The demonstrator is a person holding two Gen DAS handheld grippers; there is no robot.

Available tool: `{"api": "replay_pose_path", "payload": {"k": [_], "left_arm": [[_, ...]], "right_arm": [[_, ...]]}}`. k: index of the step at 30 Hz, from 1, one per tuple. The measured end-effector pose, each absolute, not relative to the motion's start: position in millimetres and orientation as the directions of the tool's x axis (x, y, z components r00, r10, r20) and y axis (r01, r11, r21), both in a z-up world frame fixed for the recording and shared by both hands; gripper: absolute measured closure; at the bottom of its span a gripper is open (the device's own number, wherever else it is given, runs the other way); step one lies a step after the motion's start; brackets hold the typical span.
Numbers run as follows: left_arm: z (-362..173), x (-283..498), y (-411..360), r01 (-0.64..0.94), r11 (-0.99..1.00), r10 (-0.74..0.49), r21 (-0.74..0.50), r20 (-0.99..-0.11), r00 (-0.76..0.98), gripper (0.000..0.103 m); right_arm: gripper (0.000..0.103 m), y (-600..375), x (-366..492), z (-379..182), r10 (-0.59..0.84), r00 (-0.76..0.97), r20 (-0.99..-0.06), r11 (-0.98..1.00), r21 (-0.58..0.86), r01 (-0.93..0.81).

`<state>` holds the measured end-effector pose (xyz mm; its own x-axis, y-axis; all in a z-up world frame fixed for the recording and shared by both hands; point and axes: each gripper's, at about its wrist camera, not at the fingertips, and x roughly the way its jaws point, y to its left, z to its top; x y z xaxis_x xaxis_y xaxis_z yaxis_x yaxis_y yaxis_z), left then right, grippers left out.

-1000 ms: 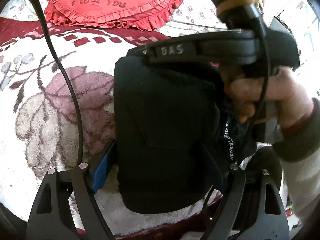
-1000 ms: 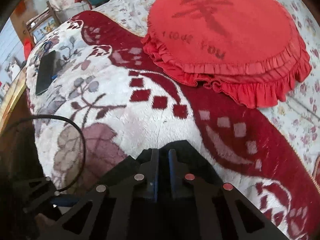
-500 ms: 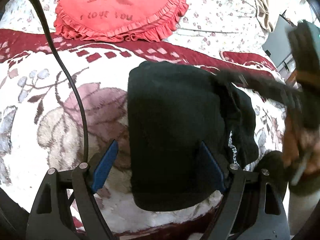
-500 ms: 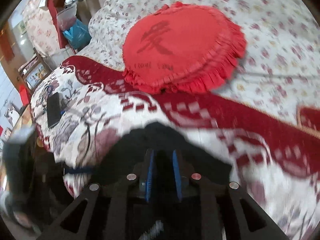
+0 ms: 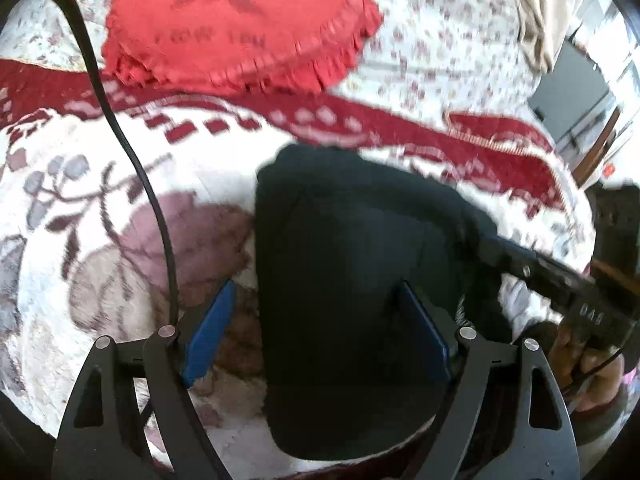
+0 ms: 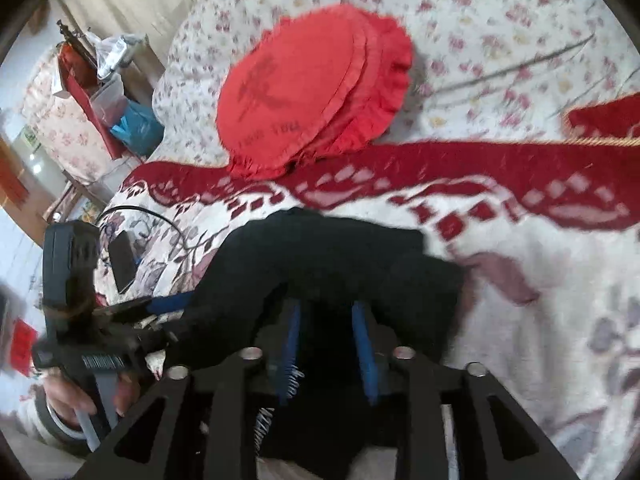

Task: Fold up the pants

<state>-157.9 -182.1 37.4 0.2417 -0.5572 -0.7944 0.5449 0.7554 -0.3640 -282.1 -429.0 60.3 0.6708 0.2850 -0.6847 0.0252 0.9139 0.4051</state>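
The black pants (image 5: 352,300) lie folded into a compact block on a red and white patterned blanket (image 5: 80,240). My left gripper (image 5: 318,332) hangs open just above them, one blue pad off their left edge and the other over the cloth. My right gripper (image 6: 328,344) is at the right end of the pants (image 6: 320,256). Its jaws are opening, and loose black cloth sits between the blue pads (image 6: 294,340). In the left wrist view one of its fingers (image 5: 520,260) reaches the pants' right edge.
A round red ruffled cushion (image 5: 240,24) (image 6: 312,92) lies on the floral sheet behind the blanket. A black cable (image 5: 132,160) runs across the blanket on the left. A dark flat device (image 6: 122,264) rests near the bed's left edge, with room clutter beyond.
The right gripper has swung from across the top of the pants to their right end, rolling as it went, and its shut jaws have parted. The left gripper has barely moved.
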Motion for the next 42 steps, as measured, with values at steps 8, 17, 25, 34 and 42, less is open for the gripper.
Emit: {"api": "replay_pose_path", "payload": {"k": [8, 17, 25, 34, 42], "left_arm": [[24, -142, -175, 0.504, 0.734, -0.597, -0.455, -0.786, 0.16, 0.02], [11, -136, -193, 0.494, 0.692, -0.653, -0.526, -0.748, 0.119, 0.007], [23, -147, -208, 0.578, 0.677, -0.637, -0.456, -0.757, 0.149, 0.051], [69, -122, -167, 0.573, 0.67, -0.675, -0.472, -0.709, 0.204, 0.065], [55, -104, -143, 0.514, 0.709, -0.644, -0.483, -0.741, 0.192, 0.065]], "right_arm": [[0.038, -466, -299, 34, 0.323, 0.672, -0.667, 0.859, 0.505, 0.088], [0.024, -454, -268, 8, 0.443, 0.662, -0.605, 0.81, 0.586, -0.008], [0.067, -447, -263, 22, 0.427, 0.7, -0.572, 0.795, 0.607, 0.011], [0.07, -401, -228, 87, 0.478, 0.718, -0.506, 0.815, 0.559, -0.149], [0.07, -379, -206, 74, 0.515, 0.673, -0.53, 0.785, 0.608, -0.122]]}}
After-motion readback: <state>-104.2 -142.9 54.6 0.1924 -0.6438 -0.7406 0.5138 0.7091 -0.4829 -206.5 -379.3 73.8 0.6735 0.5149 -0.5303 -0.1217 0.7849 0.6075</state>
